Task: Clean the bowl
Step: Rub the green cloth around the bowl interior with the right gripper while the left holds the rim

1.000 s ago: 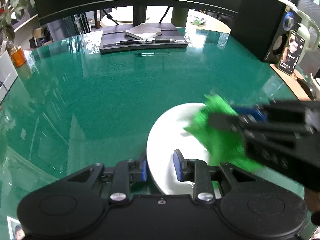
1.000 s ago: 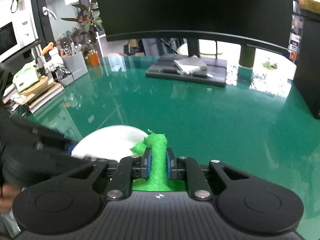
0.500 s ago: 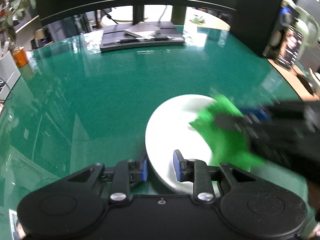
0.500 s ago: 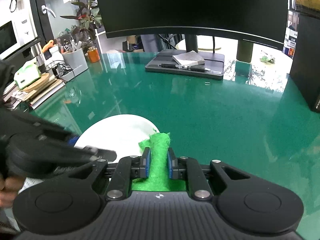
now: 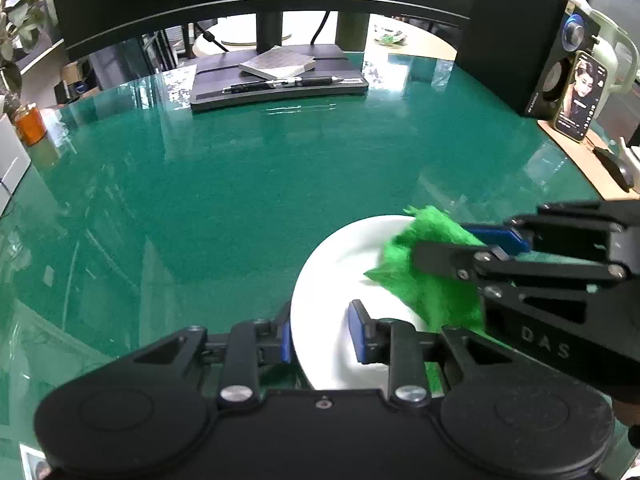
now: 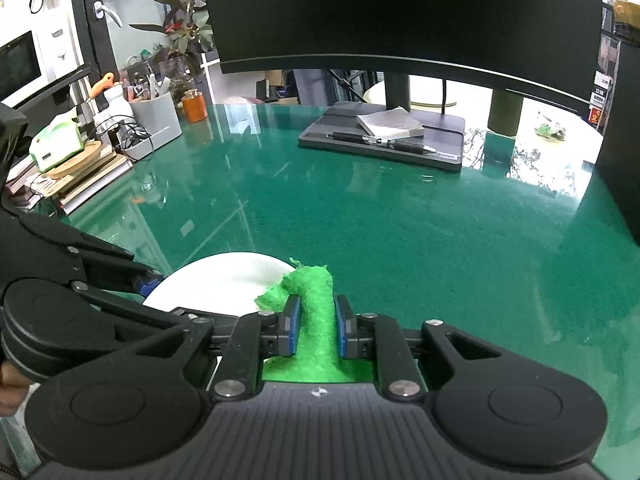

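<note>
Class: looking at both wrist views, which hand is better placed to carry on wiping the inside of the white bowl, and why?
The right. The right gripper is shut on the green cloth, which lies over the white bowl. The left gripper grips the bowl's near rim, steadying it, and holds no cloth.

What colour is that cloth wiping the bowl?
Bright green cloth, clearest in the right wrist view.

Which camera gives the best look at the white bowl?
The left wrist view: the white bowl shows most of its rim and inside, partly covered by the green cloth. The right wrist view catches only its far edge behind the tools.
</note>
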Demonstrator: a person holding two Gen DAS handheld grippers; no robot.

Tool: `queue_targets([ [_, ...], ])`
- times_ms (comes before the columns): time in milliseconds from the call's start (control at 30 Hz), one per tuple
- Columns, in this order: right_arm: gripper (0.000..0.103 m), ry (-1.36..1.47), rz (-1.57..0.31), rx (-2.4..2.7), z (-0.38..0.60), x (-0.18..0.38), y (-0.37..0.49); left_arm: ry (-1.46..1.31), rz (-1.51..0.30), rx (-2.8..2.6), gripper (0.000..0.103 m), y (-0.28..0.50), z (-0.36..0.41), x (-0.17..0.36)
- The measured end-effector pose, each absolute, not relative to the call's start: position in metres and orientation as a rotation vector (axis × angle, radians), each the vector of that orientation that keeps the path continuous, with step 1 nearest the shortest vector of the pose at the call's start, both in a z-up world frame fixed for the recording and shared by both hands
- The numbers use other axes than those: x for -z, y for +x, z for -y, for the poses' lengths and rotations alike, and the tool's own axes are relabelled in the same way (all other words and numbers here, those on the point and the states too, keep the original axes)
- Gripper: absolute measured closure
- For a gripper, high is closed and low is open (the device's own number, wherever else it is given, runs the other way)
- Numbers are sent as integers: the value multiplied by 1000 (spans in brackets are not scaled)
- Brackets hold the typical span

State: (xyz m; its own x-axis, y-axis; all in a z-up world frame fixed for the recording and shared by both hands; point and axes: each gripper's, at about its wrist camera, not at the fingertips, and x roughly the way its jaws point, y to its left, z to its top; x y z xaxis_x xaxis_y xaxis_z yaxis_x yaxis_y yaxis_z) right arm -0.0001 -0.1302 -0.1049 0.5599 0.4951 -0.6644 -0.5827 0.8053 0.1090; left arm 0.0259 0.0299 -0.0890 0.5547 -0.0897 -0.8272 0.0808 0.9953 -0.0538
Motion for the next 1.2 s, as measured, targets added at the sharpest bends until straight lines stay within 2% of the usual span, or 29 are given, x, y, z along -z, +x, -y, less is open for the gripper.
queue_targets([
  [567, 86, -110, -779, -578, 139, 109, -13, 5, -981, 99, 76, 18, -23, 89],
  [633, 83, -91, -792, -584, 143, 106, -21, -1, -984, 94, 76, 18, -23, 88],
  [1000, 83, -101, -791, -644, 157, 108, -10, 17, -993, 2, 76, 14, -2, 86],
  [1100, 77, -100, -785, -685, 163, 108, -21, 15, -994, -34, 75, 12, 4, 85],
  [1200, 78, -122, -774, -691, 166, 107, -11, 18, -999, -63, 76, 8, 13, 84],
])
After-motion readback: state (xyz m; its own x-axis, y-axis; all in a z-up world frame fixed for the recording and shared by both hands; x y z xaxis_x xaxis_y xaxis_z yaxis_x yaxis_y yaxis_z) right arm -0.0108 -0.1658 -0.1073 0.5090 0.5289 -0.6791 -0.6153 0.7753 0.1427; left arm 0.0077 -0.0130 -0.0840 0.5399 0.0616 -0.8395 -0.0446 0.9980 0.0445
